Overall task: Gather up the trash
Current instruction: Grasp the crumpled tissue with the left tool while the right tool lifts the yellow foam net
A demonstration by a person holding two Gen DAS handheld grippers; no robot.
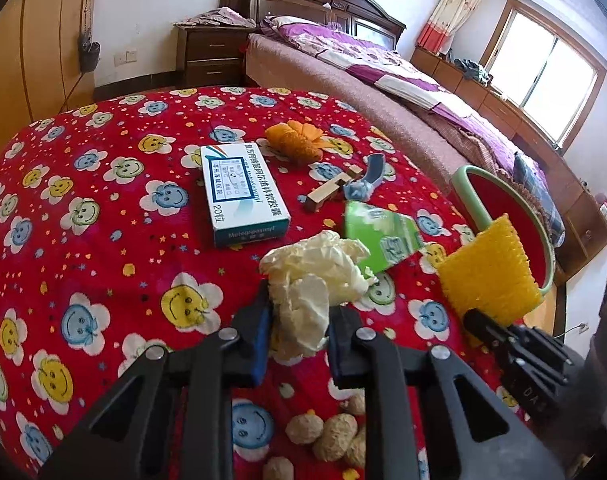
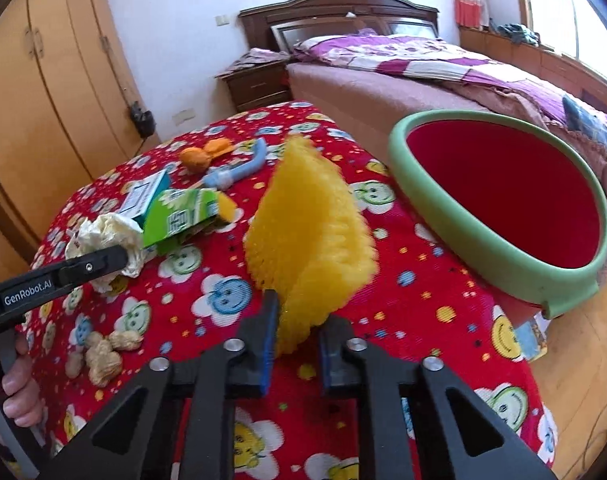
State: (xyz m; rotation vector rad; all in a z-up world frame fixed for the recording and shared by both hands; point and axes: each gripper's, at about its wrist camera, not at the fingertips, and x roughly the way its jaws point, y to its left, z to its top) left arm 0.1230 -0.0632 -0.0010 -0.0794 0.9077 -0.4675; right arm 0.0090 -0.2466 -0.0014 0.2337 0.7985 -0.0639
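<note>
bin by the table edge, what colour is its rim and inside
The bin has a pale green rim and a red inside, clearest in the right wrist view.

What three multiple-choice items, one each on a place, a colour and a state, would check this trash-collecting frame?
1. Where does the green-rimmed basin stand?
A. at the table's edge, on the bed side
B. on the bed
C. under the medicine box

2. What colour is the foam fruit net in the right gripper?
A. blue
B. yellow
C. white

3. How does the left gripper stand?
A. open above the peanuts
B. shut on the crumpled tissue
C. shut on the green carton

Key: 1 A, the basin sits past the tablecloth's edge, with the bed behind it; 2 B, the net is bright yellow; 3 B, tissue fills the gap between the pads.
</note>
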